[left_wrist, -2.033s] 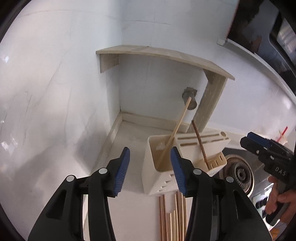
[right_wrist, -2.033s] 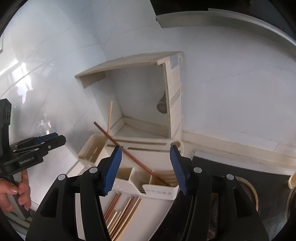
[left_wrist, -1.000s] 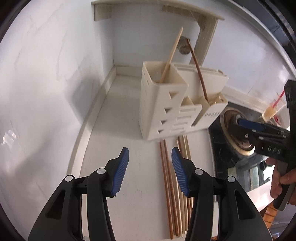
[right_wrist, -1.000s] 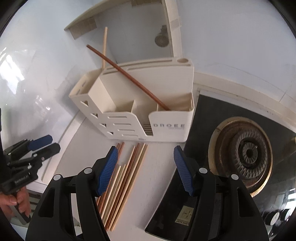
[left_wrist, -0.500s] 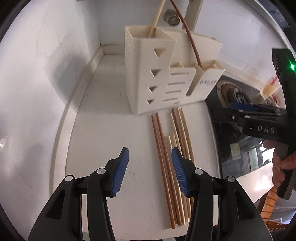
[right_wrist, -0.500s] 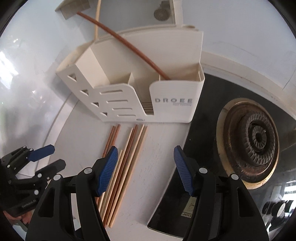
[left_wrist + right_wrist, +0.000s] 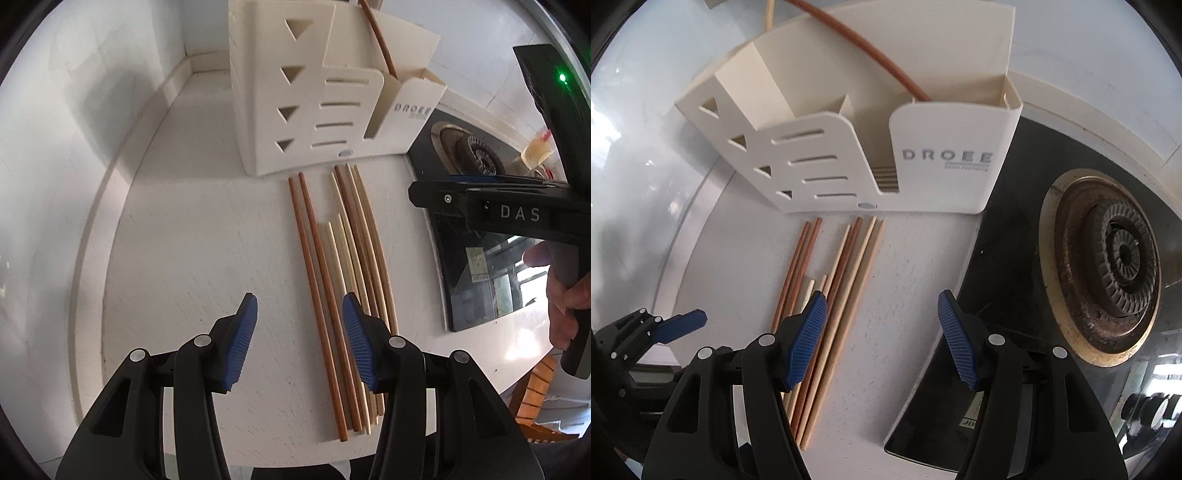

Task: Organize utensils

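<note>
Two chopsticks are already standing in the cream utensil holder (image 7: 934, 173): a dark brown one (image 7: 871, 55) leaning out of its right compartment and a pale one (image 7: 769, 14) rising from the tall left compartment. Loose chopsticks (image 7: 340, 288) are lying side by side on the white desk (image 7: 207, 258), their far tips just short of the holder's front wall; eight seem countable, three dark brown and the rest pale or tan, though the overlap makes the tally uncertain. Bare desk is lying open to the left of the bundle as far as the raised lip along the wall, while on the right a narrower strip is running between the bundle and the edge of the black stove top (image 7: 1008, 258), which carries one burner (image 7: 1108, 266). The left gripper (image 7: 299, 325) is hovering over the near part of the two leftmost dark sticks with its jaws apart and nothing between them. The right gripper (image 7: 881, 332), a hand (image 7: 565, 302) on its handle, is also standing parted and empty, over bare desk just right of the bundle.
</note>
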Demonstrator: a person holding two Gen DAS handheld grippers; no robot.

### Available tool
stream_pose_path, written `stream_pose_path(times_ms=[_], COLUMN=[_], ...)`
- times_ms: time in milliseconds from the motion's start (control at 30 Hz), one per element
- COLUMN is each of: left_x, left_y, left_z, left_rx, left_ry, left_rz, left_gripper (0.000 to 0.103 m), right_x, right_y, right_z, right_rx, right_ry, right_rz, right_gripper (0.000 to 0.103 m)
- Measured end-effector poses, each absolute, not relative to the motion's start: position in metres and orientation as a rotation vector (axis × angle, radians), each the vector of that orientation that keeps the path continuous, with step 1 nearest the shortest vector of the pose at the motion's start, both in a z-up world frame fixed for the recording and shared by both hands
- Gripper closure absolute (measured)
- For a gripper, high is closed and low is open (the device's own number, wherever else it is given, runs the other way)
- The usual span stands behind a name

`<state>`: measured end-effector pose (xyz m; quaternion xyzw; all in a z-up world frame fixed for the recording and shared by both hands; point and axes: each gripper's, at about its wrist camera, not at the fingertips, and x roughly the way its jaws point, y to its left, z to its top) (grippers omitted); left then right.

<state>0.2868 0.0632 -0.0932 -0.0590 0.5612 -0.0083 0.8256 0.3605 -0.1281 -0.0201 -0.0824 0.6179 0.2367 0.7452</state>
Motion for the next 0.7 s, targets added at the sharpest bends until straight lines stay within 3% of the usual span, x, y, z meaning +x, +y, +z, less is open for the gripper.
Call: stream_pose_path(times_ms=[467,533,700], left_x=[0.288,0.289,0.291], left_y=[0.062,0.063,0.061], left_z=[-0.117,-0.118,-0.120], left_rx=[-0.126,-0.133,-0.123], left_ry=[1.257,1.263,1.274], left_rz=[-0.027,-0.030,-0.034], left_gripper=[0.055,0.055,0.055], right_x=[0.356,0.358,0.360], right_y=[-0.120,-0.116,-0.111], right_z=[-0.043,-0.048,-0.056], right_rx=[-0.183,-0.184,-0.185], right_ry=[1.439,1.450,1.474], right_rz=[0.521,0.521,0.511], right_gripper=[0.041,0.047,0.047])
